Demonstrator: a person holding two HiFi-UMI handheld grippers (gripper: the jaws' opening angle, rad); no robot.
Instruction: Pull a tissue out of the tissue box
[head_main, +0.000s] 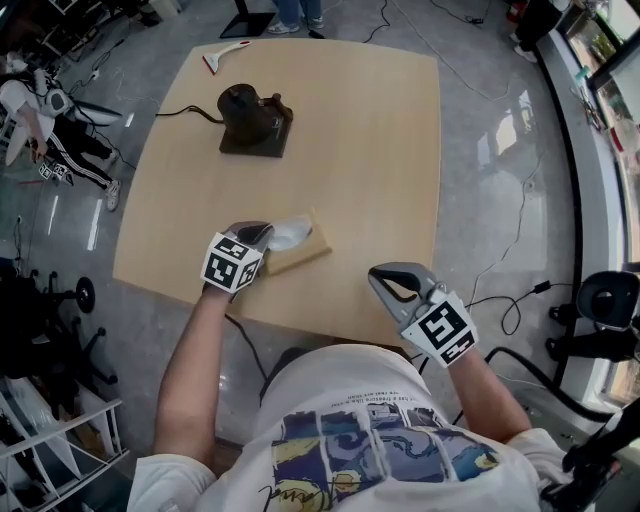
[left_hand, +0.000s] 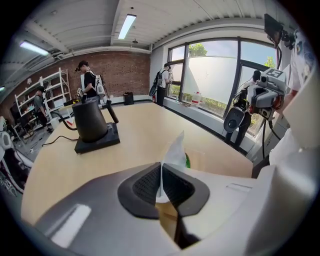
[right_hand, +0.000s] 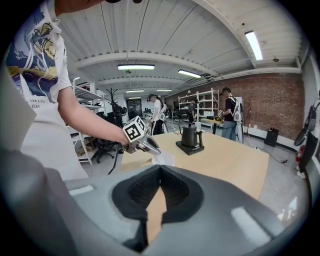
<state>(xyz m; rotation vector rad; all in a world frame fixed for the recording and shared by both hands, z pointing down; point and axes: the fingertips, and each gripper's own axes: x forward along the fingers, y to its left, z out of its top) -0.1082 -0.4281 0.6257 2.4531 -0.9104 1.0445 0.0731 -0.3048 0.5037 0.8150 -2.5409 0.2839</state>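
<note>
Wooden table (head_main: 380, 150), near edge: tissue box (head_main: 303, 254) placed. Tissue (left_hand: 176, 151) pinched between closed left gripper (left_hand: 161, 181) jaws, not yet drawn out. Pull judged remaining. Right gripper (right_hand: 159, 172) held closed, empty, well apart.

The pale wood-grain counter (head_main: 370, 150) looks smooth and matt. The thin white paper tissue (left_hand: 176, 150) is soft and creased; the tan cardboard tissue box (head_main: 305, 256) is plain and dull. The left tongs (head_main: 262, 233) are smooth grey plastic with black ribbed rubbery pads (left_hand: 147, 185). The black kettle (head_main: 245, 108) looks matt, and the grey polished floor (head_main: 490, 150) shines glossy.
</note>
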